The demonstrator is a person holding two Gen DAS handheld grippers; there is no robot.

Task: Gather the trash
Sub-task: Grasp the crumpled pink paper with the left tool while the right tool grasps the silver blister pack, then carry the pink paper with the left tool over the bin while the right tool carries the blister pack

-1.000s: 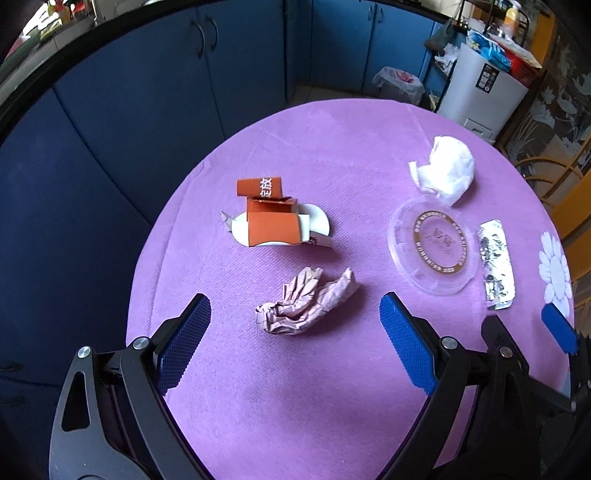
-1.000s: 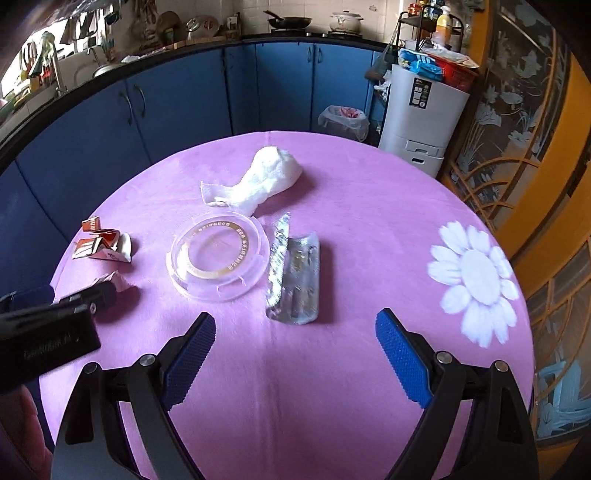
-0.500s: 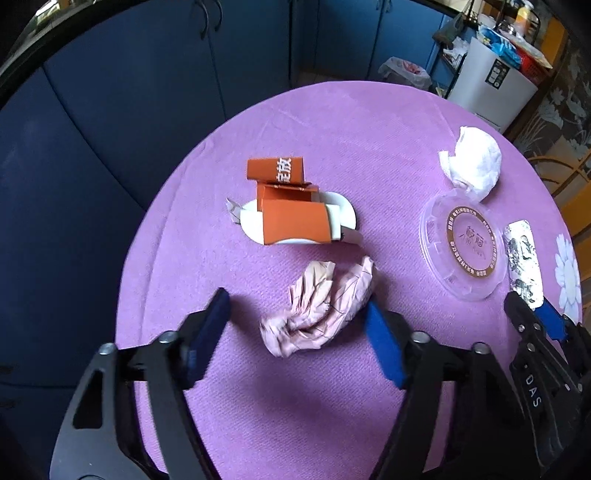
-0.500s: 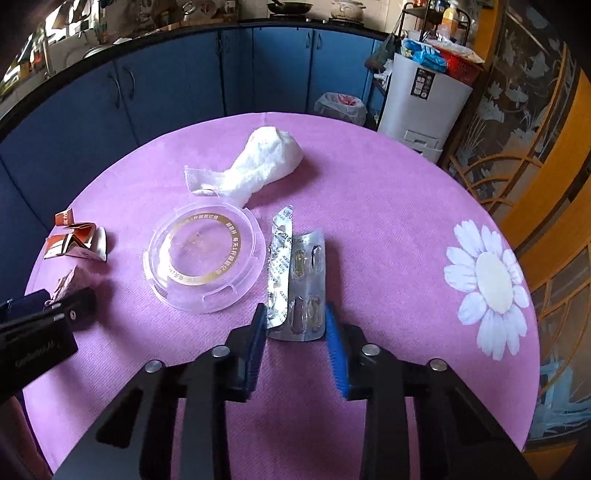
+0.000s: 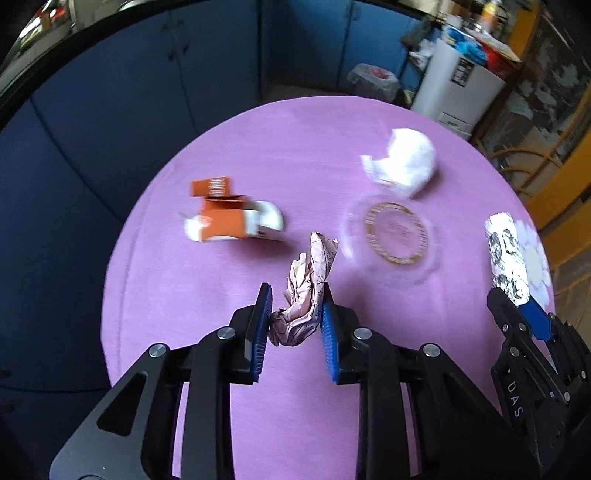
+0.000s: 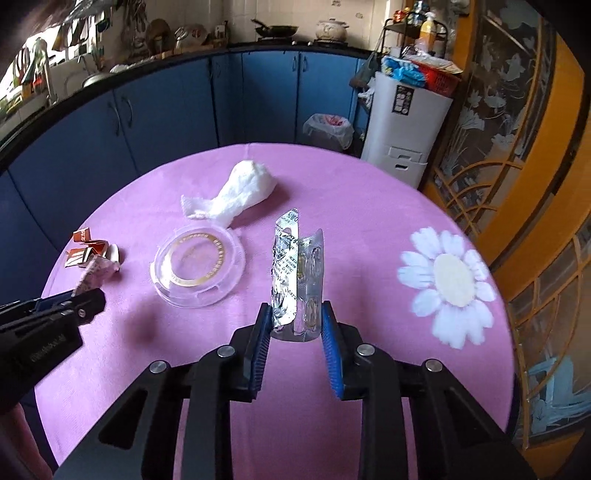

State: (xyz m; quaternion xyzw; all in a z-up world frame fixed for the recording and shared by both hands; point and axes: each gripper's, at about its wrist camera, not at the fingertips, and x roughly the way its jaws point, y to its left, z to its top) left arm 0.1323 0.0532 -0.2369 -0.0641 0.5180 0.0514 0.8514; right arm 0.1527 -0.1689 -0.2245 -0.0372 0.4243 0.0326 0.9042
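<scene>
1. My round table under its purple cloth carries the loose rubbish.
2. My left gripper has just closed, clamping the crumpled pink paper wad off the cloth.
3. My right gripper pinches the bent silver foil pill blister pack upright, raised.

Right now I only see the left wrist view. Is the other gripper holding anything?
Observer: Yes. The right gripper has just been closing its jaws, and they now pinch the pill pack.
Operator: Is the pack flat?
Observer: No, it is folded lengthwise and stands up between the pads.
Operator: What's on the counter?
Observer: A black pan sits on the far counter.
</scene>
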